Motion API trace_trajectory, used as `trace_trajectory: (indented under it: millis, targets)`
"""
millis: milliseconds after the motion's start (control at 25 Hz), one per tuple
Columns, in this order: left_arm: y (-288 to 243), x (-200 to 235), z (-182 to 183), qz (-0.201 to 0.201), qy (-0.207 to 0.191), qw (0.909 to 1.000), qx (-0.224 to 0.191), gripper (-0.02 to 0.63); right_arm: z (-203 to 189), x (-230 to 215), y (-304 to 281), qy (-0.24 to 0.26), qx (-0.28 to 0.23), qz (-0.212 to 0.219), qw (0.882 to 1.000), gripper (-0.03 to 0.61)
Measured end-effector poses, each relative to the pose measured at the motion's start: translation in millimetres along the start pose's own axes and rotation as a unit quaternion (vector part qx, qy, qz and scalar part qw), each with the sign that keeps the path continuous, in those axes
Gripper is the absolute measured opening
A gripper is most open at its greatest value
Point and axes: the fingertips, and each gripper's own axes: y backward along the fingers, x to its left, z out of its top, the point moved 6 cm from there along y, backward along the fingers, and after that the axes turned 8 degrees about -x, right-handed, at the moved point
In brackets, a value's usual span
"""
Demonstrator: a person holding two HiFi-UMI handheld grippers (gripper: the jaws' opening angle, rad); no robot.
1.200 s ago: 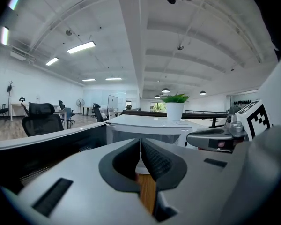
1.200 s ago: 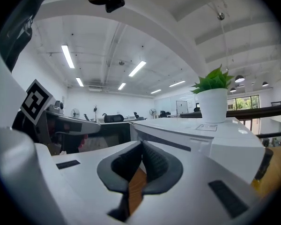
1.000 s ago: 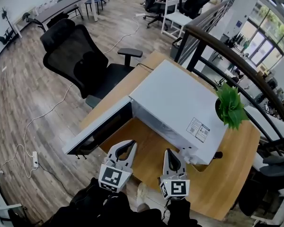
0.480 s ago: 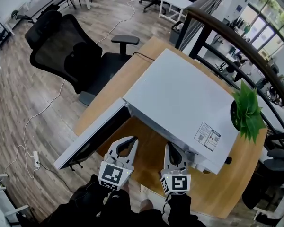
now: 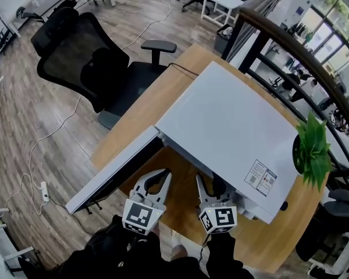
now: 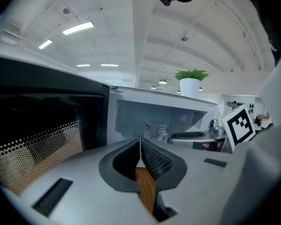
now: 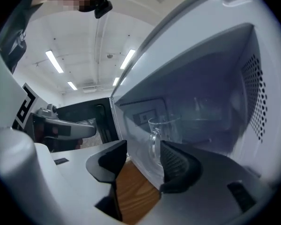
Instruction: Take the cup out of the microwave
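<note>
A clear glass cup [image 7: 161, 132] with a handle stands inside the white microwave [image 5: 232, 121], whose dark-windowed door [image 5: 113, 170] hangs open to the left. In the left gripper view the cup [image 6: 154, 130] shows deep in the cavity. My right gripper [image 7: 143, 158] sits at the cavity's mouth just short of the cup; its jaws have just been opening and stand open with nothing between them. In the head view the right gripper [image 5: 211, 185] is under the microwave's front edge. My left gripper [image 5: 161, 176] hovers beside the door, its jaws [image 6: 140, 151] shut and empty.
The microwave rests on a wooden table [image 5: 174, 205]. A green potted plant [image 5: 311, 150] stands at the microwave's right end. A black office chair [image 5: 84, 57] is behind the table's left side. A power strip [image 5: 43, 190] and cables lie on the floor.
Both grippers have moved forward and down toward the microwave opening. The right gripper's jaws have gone from shut to open. The left stays shut.
</note>
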Motion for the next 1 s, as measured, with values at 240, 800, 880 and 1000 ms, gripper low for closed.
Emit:
trace_trajectory:
  millis: [240, 800, 880, 1000]
  targets:
    - [-3.5, 6.1, -6.0, 0.007, 0.006, 1.0, 0.002, 0.031, -9.1, -2.9, -14.6, 0.005, 0.015, 0.01, 1.0, 0.225]
    - [-4.5, 18.8, -10.6, 0.019, 0.018, 0.9997, 0.001, 0.031, -14.2, 2.0, -43.6, 0.02, 0.028, 0.034, 0.999, 0.218]
    - [-5.0, 20.4, -10.2, 0.02, 0.02, 0.9996, 0.0, 0.031, -14.4, 2.9, -47.7, 0.021, 0.029, 0.035, 0.999, 0.215]
    - [-6.6, 23.2, -9.4, 0.023, 0.022, 0.9995, -0.003, 0.031, -15.2, 4.1, -53.9, 0.022, 0.03, 0.038, 0.999, 0.215]
